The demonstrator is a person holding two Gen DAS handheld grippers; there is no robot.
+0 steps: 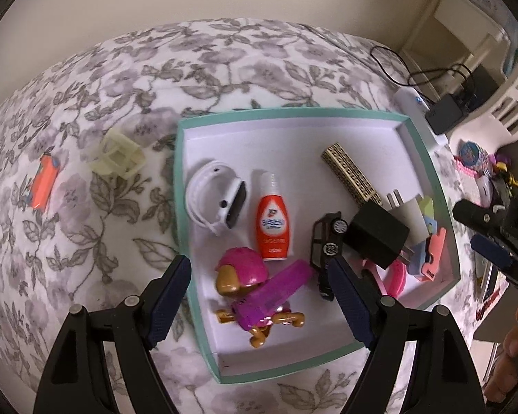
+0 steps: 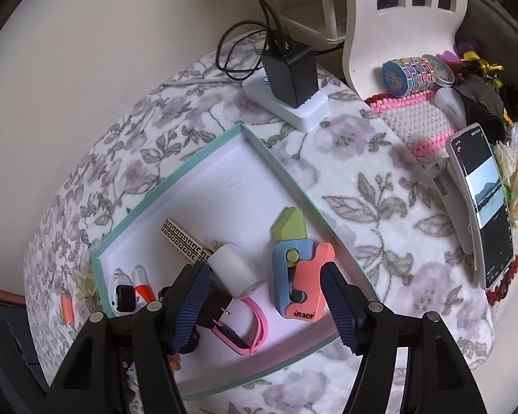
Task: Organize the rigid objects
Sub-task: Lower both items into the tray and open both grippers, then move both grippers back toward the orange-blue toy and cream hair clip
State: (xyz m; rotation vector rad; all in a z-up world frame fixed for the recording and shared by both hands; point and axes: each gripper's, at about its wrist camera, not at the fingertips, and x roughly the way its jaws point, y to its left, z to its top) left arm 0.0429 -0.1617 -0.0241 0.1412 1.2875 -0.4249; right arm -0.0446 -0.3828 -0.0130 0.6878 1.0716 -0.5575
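Floral-cloth table (image 1: 121, 69), teal-rimmed tray (image 1: 293, 112) holding the sorted items.
Left wrist: left gripper (image 1: 259, 289) spread wide, holding nothing, over the pink dog toy (image 1: 252, 286); orange bottle (image 1: 272, 227) and white watch (image 1: 214, 203) in tray; orange car (image 1: 44, 181) and cream clip (image 1: 121, 153) lie outside on cloth. Right wrist: right gripper (image 2: 264, 296) jaws apart, empty, above the multicolour folding toy (image 2: 300, 269) lying in tray.

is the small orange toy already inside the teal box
No, the orange toy lies on the floral cloth, well outside the teal box.
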